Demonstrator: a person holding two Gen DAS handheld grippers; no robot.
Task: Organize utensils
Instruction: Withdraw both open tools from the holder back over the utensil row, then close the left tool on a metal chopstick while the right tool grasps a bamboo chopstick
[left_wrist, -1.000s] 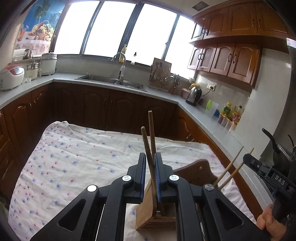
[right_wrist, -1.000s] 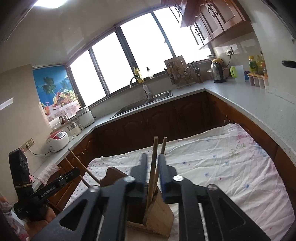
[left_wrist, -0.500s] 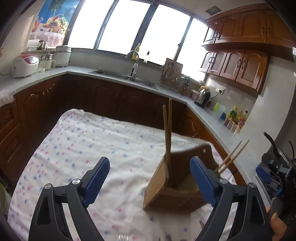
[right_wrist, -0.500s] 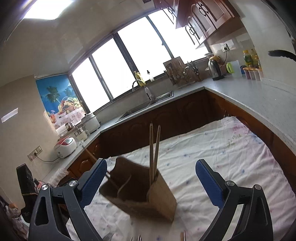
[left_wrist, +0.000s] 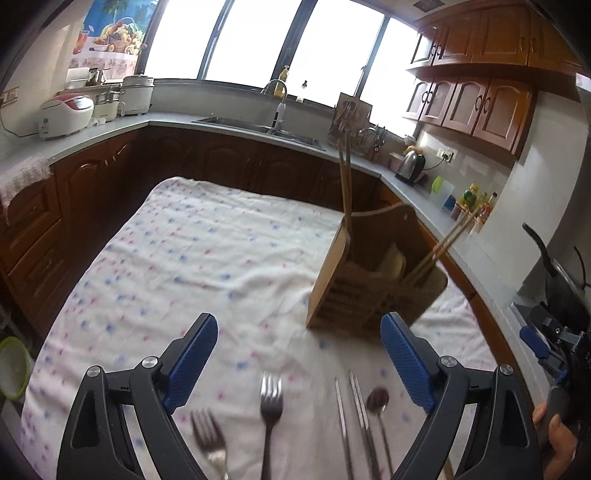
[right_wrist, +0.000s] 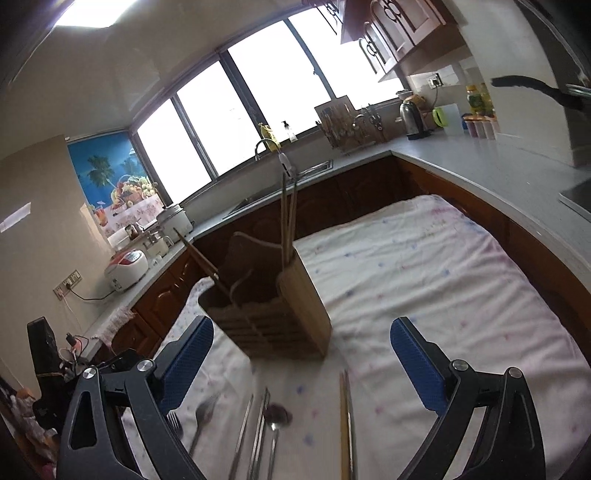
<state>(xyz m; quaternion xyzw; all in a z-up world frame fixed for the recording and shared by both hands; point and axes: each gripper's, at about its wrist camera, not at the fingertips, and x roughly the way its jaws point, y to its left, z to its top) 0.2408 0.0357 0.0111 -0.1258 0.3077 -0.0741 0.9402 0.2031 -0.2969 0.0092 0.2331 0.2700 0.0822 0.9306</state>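
In the left wrist view the left gripper (left_wrist: 298, 356), black with blue textured pads, fills the lower part of the frame with its jaws spread wide and nothing between them; in the right wrist view the right gripper (right_wrist: 302, 360), of the same build, is likewise wide open and empty. The slatted wooden utensil holder (left_wrist: 364, 280) stands on the white tablecloth with small blue and pink flowers (left_wrist: 192, 251), right of centre in the left view and left of centre in the right view (right_wrist: 273, 310). A pair of wooden chopsticks (left_wrist: 345, 184) stands nearly upright in its near corner compartment, and a second pair of wooden chopsticks (left_wrist: 441, 245) leans outward from the far side. On the cloth at the bottom of the left view lie a steel fork (left_wrist: 270, 413), a second steel fork (left_wrist: 208, 439) to its left, a pair of metal chopsticks (left_wrist: 352, 421) and a steel spoon (left_wrist: 378, 402) just beside them. In the right view another pair of wooden chopsticks (right_wrist: 346, 421) lies at bottom centre
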